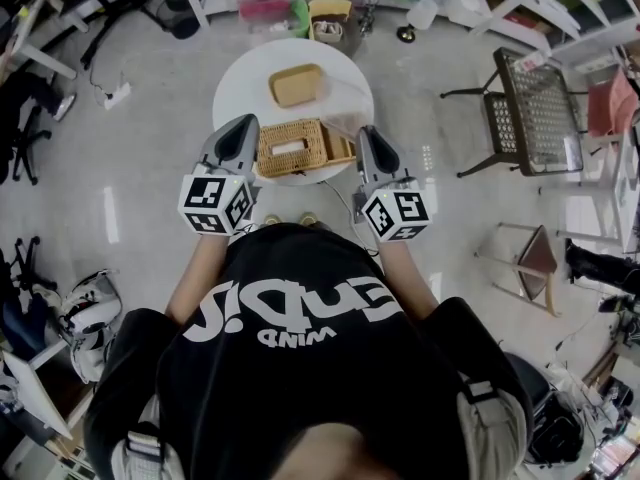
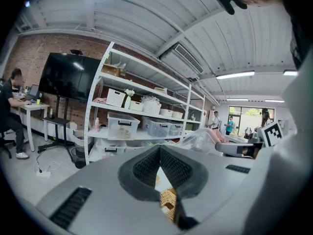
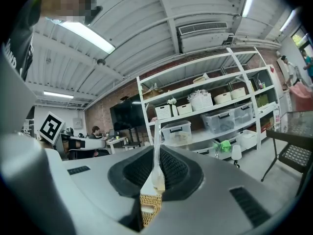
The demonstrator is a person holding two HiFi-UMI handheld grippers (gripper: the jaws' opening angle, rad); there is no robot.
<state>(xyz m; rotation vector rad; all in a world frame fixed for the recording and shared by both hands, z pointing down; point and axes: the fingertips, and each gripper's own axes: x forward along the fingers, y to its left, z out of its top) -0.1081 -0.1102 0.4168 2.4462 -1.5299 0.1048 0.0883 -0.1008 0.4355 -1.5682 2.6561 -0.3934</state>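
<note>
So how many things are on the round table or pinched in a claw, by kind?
Wicker tissue box: 1
Tan tray: 1
Clear plastic bag: 1
Total: 3

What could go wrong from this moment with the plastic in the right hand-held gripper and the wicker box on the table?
1. The right hand-held gripper pinches only a thin edge of the clear plastic, so it may slip out.
2. The wicker box lies close to the near rim of the round table, between the right and the left hand-held gripper. A nudge from either might push it off.
</note>
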